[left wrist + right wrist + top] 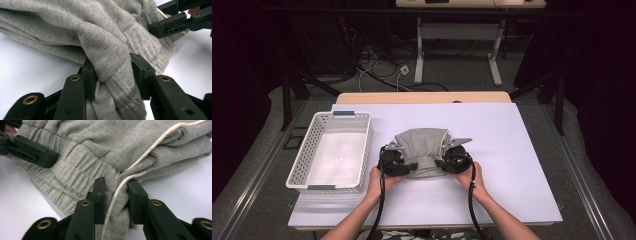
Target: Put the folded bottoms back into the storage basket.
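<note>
The white tabletop [512,165] has much free room on the right. The white basket [304,160] stands just left of the folded grey garment [422,145], which lies at the middle (soft, light, it will sag). The left tool [112,72] and right tool [115,195] are both clenched on its gathered waistband, a good hold.

A white-topped desk [512,165] with a wooden far edge, seen from above.
On it lie a bunched grey knit garment [422,145] near the middle and, just left of it, a white perforated plastic basket [299,165] with grey handles.
</note>
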{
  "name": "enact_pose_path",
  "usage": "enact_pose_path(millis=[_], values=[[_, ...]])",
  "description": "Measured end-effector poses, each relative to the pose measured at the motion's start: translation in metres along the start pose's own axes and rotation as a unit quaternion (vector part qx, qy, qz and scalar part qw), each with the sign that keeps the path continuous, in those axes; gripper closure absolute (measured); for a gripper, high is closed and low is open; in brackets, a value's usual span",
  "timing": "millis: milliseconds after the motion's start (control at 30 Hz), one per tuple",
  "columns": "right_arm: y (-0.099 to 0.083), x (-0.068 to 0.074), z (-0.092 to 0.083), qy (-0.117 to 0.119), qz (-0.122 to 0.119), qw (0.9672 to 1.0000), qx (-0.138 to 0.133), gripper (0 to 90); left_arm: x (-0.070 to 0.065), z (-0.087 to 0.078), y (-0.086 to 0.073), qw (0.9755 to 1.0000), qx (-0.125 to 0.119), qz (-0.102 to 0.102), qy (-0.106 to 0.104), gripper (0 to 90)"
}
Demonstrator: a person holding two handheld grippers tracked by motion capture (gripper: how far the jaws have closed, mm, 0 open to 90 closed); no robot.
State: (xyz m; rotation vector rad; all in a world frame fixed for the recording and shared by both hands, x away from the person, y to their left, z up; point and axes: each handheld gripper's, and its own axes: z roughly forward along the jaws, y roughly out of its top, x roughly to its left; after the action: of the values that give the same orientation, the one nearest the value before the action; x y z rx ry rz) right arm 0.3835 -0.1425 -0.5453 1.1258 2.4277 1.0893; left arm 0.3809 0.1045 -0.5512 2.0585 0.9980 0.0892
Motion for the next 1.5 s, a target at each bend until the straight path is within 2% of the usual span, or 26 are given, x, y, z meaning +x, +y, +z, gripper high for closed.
enact_pose_path(millis=[100,267,467,567,733,967,1067,1267,1300,1500], values=[[0.001,0.001,-0.001,-0.003,-0.006,1.0,0.002,72.3,0.0,0.0,0.0,1.0,0.001,0.002,0.0,61.0],[0.0,0.0,0.0,-0.001,-0.001,1.0,0.001,71.9,0.0,0.001,0.0,1.0,0.003,0.004,0.003,60.6],[-0.001,-0.002,0.001,0.004,0.013,0.9999,0.002,69.3,0.001,0.003,0.0,1.0,0.006,-0.006,0.002,57.9],[-0.002,-0.004,0.002,0.01,0.022,0.9997,0.002,67.7,-0.001,0.003,0.0,0.9999,0.008,-0.001,0.007,57.4],[-0.003,-0.006,0.003,0.012,0.03,0.9995,-0.001,66.2,-0.001,0.004,-0.001,1.0,0.006,-0.004,0.006,57.7],[-0.003,-0.005,0.004,0.013,0.03,0.9994,-0.005,69.8,-0.001,0.003,-0.002,1.0,0.0,-0.007,0.005,60.6],[-0.003,-0.003,0.002,0.007,0.024,0.9997,-0.003,71.7,-0.002,0.003,-0.002,1.0,-0.003,-0.003,0.007,61.2],[-0.001,0.003,0.0,-0.01,-0.008,0.9999,-0.01,74.1,-0.004,0.0,0.0,0.9998,-0.01,0.013,0.01,62.8],[-0.001,0.003,-0.001,-0.012,-0.01,0.9998,-0.01,74.2,-0.005,-0.001,0.001,0.9997,-0.012,0.02,0.011,63.0],[0.001,0.006,-0.004,-0.019,-0.02,0.9995,-0.015,74.6,-0.008,-0.004,0.003,0.9992,-0.019,0.031,0.015,63.4]])
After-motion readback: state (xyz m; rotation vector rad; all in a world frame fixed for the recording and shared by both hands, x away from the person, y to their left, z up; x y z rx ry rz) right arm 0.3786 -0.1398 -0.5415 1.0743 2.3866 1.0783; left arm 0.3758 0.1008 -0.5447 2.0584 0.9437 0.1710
